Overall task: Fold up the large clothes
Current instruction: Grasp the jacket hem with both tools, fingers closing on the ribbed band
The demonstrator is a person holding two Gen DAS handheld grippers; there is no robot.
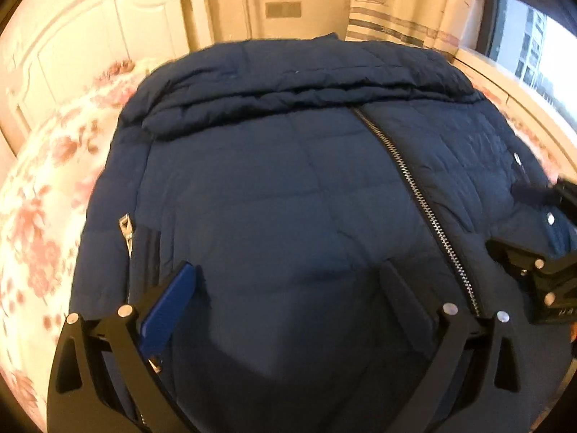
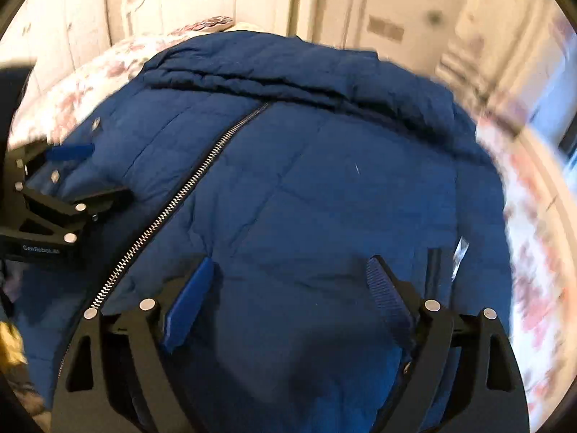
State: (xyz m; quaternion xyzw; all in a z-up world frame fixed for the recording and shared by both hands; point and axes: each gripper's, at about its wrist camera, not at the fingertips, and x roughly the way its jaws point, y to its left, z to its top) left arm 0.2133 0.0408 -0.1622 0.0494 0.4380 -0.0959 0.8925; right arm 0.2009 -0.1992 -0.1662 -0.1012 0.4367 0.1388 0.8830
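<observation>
Now we hover both claws over the navy jacket [image 1: 281,187], which lies zipped on the floral bed [image 1: 39,195], far edge rolled at twelve o'clock. Left claw [image 1: 288,278] and right claw [image 2: 292,270] gape, holding nothing. Better to pinch the near hem at both corners, lifting evenly.

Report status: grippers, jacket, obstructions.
Left gripper open, right gripper open, both empty. Navy jacket flat on floral bed, zipper closed. No obstructions.

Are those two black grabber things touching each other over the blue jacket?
Apart. In the right wrist view the left gripper sits far left beyond the zipper, with jacket between it and the right gripper.
</observation>
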